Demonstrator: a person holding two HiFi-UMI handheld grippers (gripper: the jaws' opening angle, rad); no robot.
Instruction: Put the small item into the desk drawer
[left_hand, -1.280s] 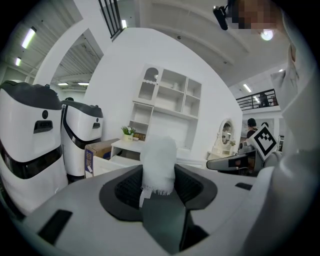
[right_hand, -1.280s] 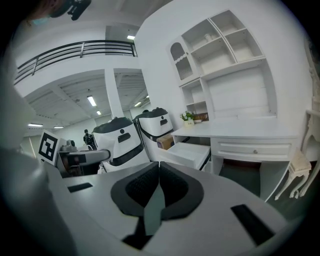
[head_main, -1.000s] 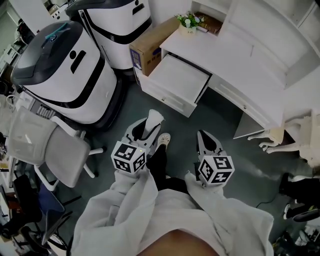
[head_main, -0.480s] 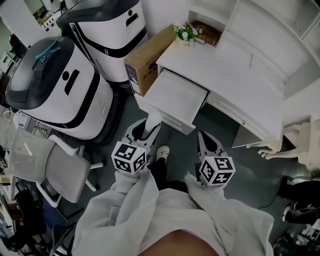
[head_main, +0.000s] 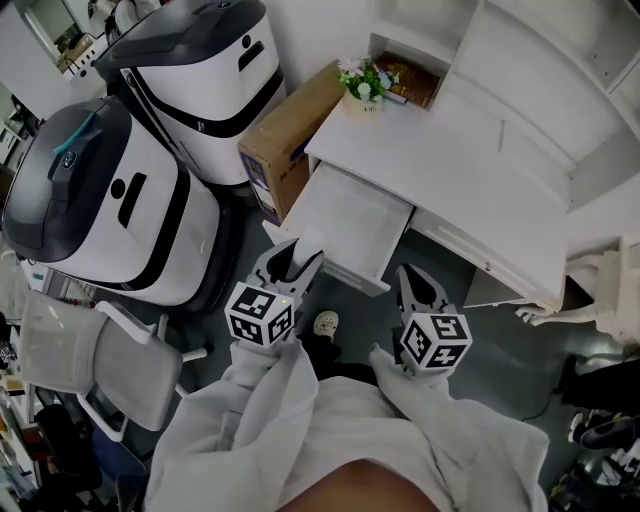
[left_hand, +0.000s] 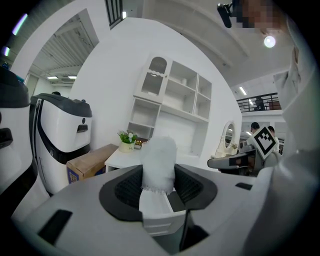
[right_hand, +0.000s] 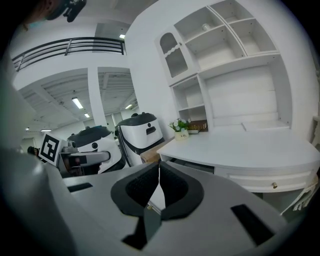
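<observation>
White fluffy small item (left_hand: 159, 155) stands upright, clamped between the partly parted jaws of the left gripper (left_hand: 159, 175), near the front edge of the open desk drawer (head_main: 345, 212). Beside it, the right gripper (right_hand: 159, 167) has its jaws together, empty.

Drawer (head_main: 345, 215) pulled out, open from above; floor (head_main: 470, 330) at its 5 o'clock free for approach. Cardboard box (head_main: 285, 130) just beside at 10, desk (head_main: 450, 150) top over its 1 end. White machine (head_main: 120, 200) at 9 and office chair (head_main: 85, 345) at 7 block that side.
</observation>
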